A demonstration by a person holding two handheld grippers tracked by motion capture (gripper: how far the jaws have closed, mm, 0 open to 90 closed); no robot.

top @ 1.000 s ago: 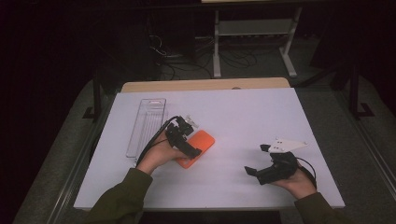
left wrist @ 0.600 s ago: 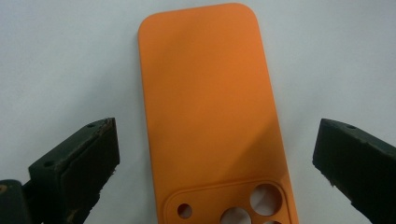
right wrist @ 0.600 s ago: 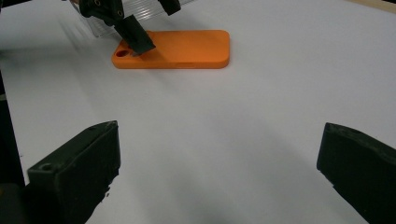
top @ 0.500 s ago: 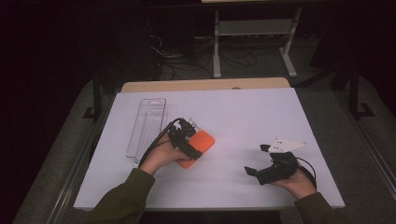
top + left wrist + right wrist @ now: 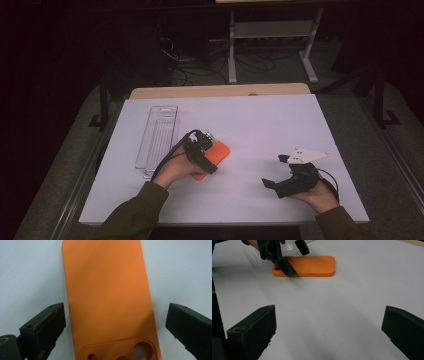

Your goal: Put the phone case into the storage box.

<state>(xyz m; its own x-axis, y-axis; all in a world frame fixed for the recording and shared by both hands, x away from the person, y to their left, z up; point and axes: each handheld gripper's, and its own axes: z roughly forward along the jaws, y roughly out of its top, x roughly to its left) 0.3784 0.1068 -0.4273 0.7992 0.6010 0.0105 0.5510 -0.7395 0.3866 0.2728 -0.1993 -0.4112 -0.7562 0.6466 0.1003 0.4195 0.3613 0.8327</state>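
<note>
The orange phone case (image 5: 110,302) lay flat on the white surface (image 5: 260,130). The left gripper (image 5: 112,322) straddled its camera end, fingers apart, nothing gripped. Risk: uneven closure could skid the case sideways. The right gripper (image 5: 329,332) stood open, empty.

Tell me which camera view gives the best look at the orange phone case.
The left gripper view: the orange phone case lies flat between open jaws, its camera cutouts plain. The right gripper view shows it from the side, farther off. The high view shows it small, partly under the left gripper.
</note>
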